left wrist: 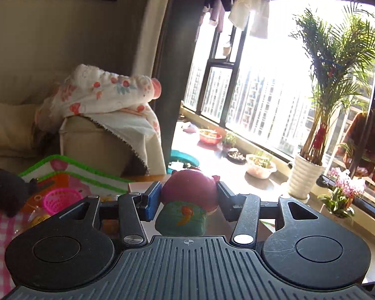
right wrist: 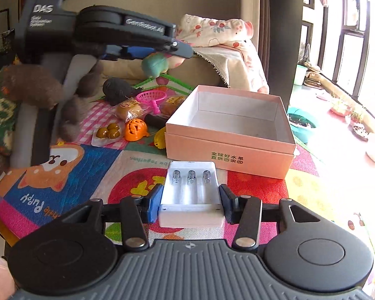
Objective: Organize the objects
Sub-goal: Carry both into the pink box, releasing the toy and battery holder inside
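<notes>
My left gripper (left wrist: 187, 200) is shut on a small toy figure (left wrist: 187, 195) with a pink head and green body, held up in the air. In the right wrist view the same left gripper (right wrist: 177, 50) hangs above the toys at the back with the figure (right wrist: 160, 63) in it. My right gripper (right wrist: 190, 200) is shut on a white battery holder (right wrist: 191, 192) with three springs, just above the colourful mat (right wrist: 87, 170). An open pink box (right wrist: 231, 147), empty inside, stands right behind the holder.
Left of the box lie a pink toy basket (right wrist: 151, 96), an orange pumpkin toy (right wrist: 135, 130), wrapped buns (right wrist: 130, 108), packed olives (right wrist: 107, 133) and a black plush (right wrist: 117, 87). A sofa arm with a floral cloth (right wrist: 220, 35) is behind. Plants (left wrist: 310, 170) line the windowsill.
</notes>
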`<state>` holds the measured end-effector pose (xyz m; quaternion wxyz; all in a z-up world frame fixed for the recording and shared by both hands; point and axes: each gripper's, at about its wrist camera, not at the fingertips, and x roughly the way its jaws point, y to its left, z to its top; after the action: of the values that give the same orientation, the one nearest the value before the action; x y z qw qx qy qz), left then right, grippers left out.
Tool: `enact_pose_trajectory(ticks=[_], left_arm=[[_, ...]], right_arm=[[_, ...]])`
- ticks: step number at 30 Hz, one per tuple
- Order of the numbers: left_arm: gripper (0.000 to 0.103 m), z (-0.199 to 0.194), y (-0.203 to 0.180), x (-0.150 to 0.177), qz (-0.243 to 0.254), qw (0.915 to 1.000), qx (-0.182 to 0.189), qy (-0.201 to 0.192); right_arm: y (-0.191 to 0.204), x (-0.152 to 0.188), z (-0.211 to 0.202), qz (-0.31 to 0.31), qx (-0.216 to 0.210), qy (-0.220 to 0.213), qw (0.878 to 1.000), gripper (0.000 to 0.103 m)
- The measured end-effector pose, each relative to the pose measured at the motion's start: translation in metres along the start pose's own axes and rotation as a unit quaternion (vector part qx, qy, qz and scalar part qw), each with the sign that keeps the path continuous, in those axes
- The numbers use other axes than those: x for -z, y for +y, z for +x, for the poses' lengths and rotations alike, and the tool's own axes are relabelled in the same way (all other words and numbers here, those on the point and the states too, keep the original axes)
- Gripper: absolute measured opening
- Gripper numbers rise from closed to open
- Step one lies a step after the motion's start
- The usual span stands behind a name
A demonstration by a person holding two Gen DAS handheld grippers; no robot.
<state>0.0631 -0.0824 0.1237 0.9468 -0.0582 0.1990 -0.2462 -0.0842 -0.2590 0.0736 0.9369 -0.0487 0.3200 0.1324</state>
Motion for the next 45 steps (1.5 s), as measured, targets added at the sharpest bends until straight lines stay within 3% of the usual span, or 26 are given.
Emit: enact_pose_trajectory(ticks=[3,6,8,10,12,13,15,19,20,24,27,29,32,35,37,39,40,41,42,44,45], left_arm=[[0.054,0.044,0.005,0.011,-0.032,0.9984,-0.008,0.046],[0.053,0.044,0.024,0.021,-0.074,0.9967,-0.021,0.026],[0.053,0.035,0.037,0.026,-0.079,0.9964,-0.006,0.027],[0.053,0.034,0.036,0.028,-0.038,0.998,0.017,0.049],[0.053,0.046,0.022,0.035,0.026,0.994,0.03,0.102],[0.054,0.051,0.015,0.041,0.05,0.9921,0.032,0.11],[0.055,0.054,0.011,0.047,0.061,0.9934,0.017,0.095],[0.054,0.048,0.032,0.043,-0.037,0.9982,0.015,0.043],[0.054,0.049,0.034,0.04,-0.04,0.9979,0.023,0.046],[0.054,0.072,0.016,0.038,0.041,0.9887,0.064,0.13],[0.054,0.076,0.001,0.045,0.099,0.9842,0.051,0.138],[0.054,0.075,-0.002,0.05,0.123,0.9784,0.063,0.154],[0.054,0.065,-0.002,0.052,0.14,0.9786,0.056,0.14],[0.054,0.048,0.019,0.042,0.063,0.9936,0.05,0.079],[0.053,0.041,0.031,0.033,0.022,0.997,0.05,0.055],[0.053,0.044,0.033,0.028,0.025,0.9943,0.071,0.075],[0.054,0.049,0.027,0.026,0.053,0.9897,0.085,0.103],[0.055,0.047,0.023,0.026,0.072,0.9901,0.075,0.095],[0.054,0.04,0.022,0.026,0.076,0.9941,0.05,0.06],[0.053,0.027,0.034,0.019,0.035,0.9989,0.03,0.006],[0.053,0.02,0.046,0.014,-0.003,0.9994,0.033,-0.005]], right_arm=[[-0.006,-0.003,-0.004,-0.004,0.012,-0.001,1.0,0.048],[-0.014,-0.006,-0.008,0.008,0.014,-0.011,1.0,0.048],[-0.018,-0.012,-0.006,0.013,0.013,-0.016,1.0,0.047],[-0.022,-0.019,0.001,0.019,0.015,-0.017,1.0,0.048],[-0.026,-0.03,0.009,0.028,0.023,-0.017,0.999,0.048],[-0.027,-0.036,0.013,0.031,0.027,-0.02,0.999,0.048],[-0.031,-0.045,0.016,0.037,0.036,-0.028,0.998,0.048],[-0.044,-0.061,0.015,0.05,0.055,-0.039,0.996,0.048],[-0.048,-0.066,0.015,0.051,0.062,-0.044,0.996,0.048],[-0.06,-0.087,0.017,0.061,0.083,-0.068,0.992,0.048],[-0.069,-0.103,0.024,0.074,0.091,-0.084,0.99,0.048],[-0.073,-0.112,0.028,0.077,0.095,-0.091,0.988,0.048],[-0.075,-0.118,0.035,0.079,0.097,-0.092,0.988,0.048],[-0.076,-0.121,0.045,0.082,0.097,-0.09,0.988,0.048],[-0.076,-0.124,0.052,0.084,0.095,-0.089,0.988,0.048],[-0.075,-0.128,0.057,0.087,0.094,-0.089,0.988,0.048],[-0.075,-0.131,0.06,0.088,0.093,-0.09,0.988,0.048],[-0.075,-0.133,0.062,0.09,0.092,-0.092,0.987,0.048],[-0.074,-0.135,0.065,0.09,0.091,-0.094,0.987,0.048],[-0.074,-0.137,0.071,0.087,0.081,-0.096,0.988,0.049],[-0.075,-0.138,0.074,0.089,0.076,-0.092,0.989,0.057]])
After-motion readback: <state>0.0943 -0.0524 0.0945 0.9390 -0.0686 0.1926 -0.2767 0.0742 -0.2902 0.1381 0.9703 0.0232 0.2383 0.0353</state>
